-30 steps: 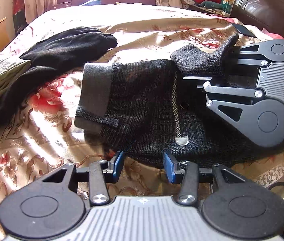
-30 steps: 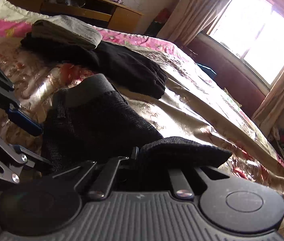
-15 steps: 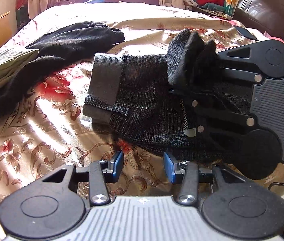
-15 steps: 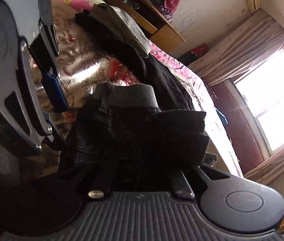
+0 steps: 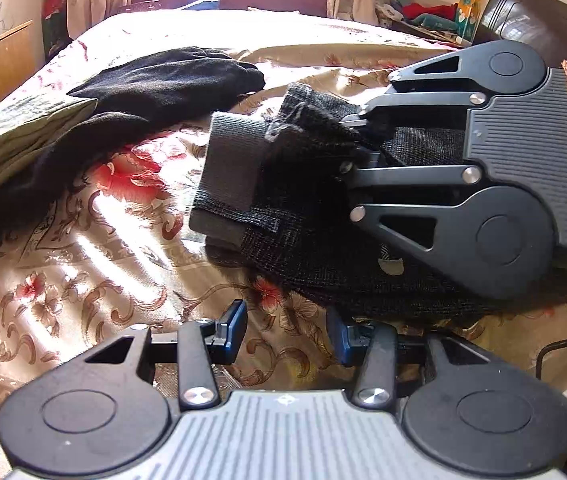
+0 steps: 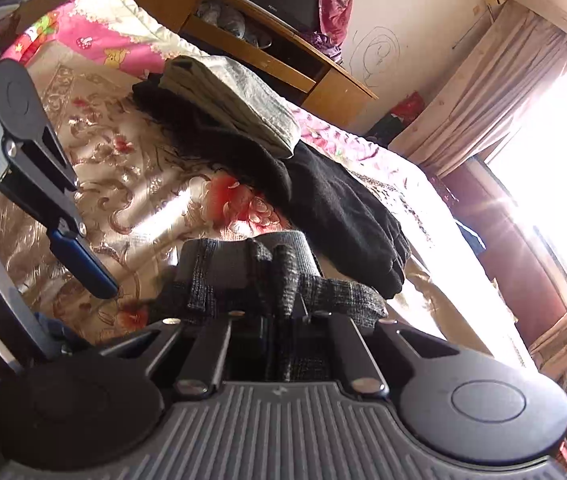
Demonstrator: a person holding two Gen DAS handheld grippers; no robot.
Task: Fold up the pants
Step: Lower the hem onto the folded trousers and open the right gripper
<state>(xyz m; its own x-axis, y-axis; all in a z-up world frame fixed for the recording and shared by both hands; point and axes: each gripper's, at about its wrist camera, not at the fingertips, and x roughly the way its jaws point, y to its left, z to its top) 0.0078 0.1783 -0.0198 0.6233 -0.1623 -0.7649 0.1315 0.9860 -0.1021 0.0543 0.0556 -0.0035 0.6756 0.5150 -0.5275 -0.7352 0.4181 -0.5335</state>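
Dark grey knit pants [image 5: 303, 240] with a grey waistband [image 5: 233, 168] lie folded on the floral bedspread [image 5: 123, 240]. My right gripper [image 5: 349, 142] is shut on a fold of the pants fabric and holds it over the waistband end; in the right wrist view the pinched cloth [image 6: 283, 280] bunches between its fingers. My left gripper [image 5: 287, 334] is open and empty, just above the bedspread in front of the pants' near edge; one of its blue pads [image 6: 79, 260] shows in the right wrist view.
A black garment [image 5: 163, 80] and a folded olive-green garment [image 5: 15, 136] lie on the left of the bed. A wooden cabinet [image 6: 275, 52] stands past the bed. A dark headboard [image 5: 523, 24] is at the right, a window [image 6: 555, 176] beyond.
My right gripper has carried the pinched pant end leftward across the folded pants to the waistband end and lowered it. My left gripper has stayed open in front of the pants.
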